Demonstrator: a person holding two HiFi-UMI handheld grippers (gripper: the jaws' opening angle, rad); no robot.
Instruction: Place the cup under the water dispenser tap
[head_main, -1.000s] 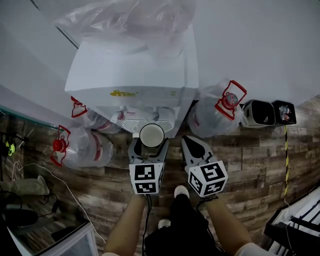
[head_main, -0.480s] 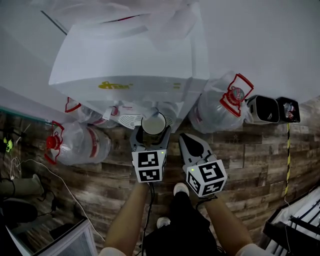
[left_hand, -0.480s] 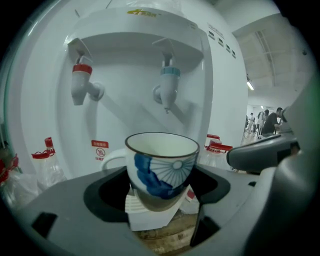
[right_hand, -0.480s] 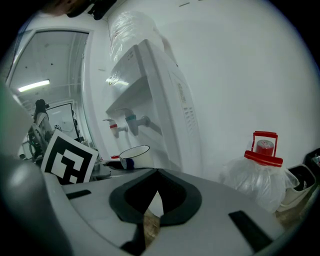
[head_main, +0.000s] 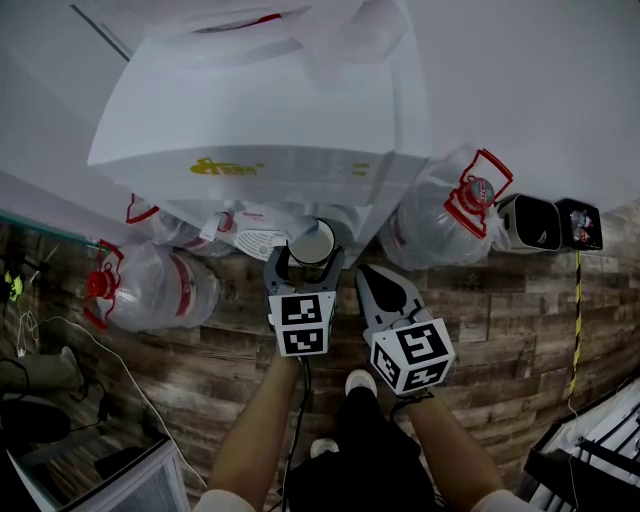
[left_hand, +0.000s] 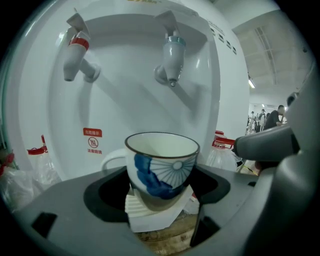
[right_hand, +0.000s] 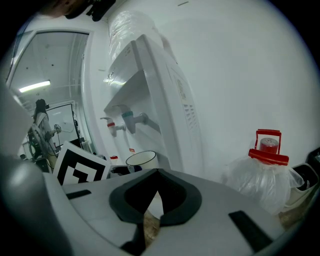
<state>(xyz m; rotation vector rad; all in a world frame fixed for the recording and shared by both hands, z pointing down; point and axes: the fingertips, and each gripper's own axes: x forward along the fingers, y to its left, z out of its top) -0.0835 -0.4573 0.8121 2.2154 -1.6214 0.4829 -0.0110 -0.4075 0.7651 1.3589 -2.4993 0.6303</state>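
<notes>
A white cup (head_main: 310, 243) with a blue pattern and dark rim sits upright between the jaws of my left gripper (head_main: 308, 262), which is shut on it. The cup is at the front recess of the white water dispenser (head_main: 270, 120), partly under its overhang. In the left gripper view the cup (left_hand: 161, 167) hangs below and slightly left of the blue tap (left_hand: 171, 60); the red tap (left_hand: 75, 55) is further left. A white ribbed drip tray (left_hand: 145, 212) shows just beneath the cup. My right gripper (head_main: 380, 285) hovers beside it on the right, shut on nothing (right_hand: 152, 195).
Large water bottles in plastic bags lie on the wooden floor left (head_main: 150, 290) and right (head_main: 440, 220) of the dispenser. Two black bins (head_main: 545, 225) stand by the wall at the right. A cable (head_main: 110, 360) runs over the floor at the left.
My left gripper has carried the cup forward, from in front of the drip tray to under the dispenser's overhang. The right gripper has stayed beside it.
</notes>
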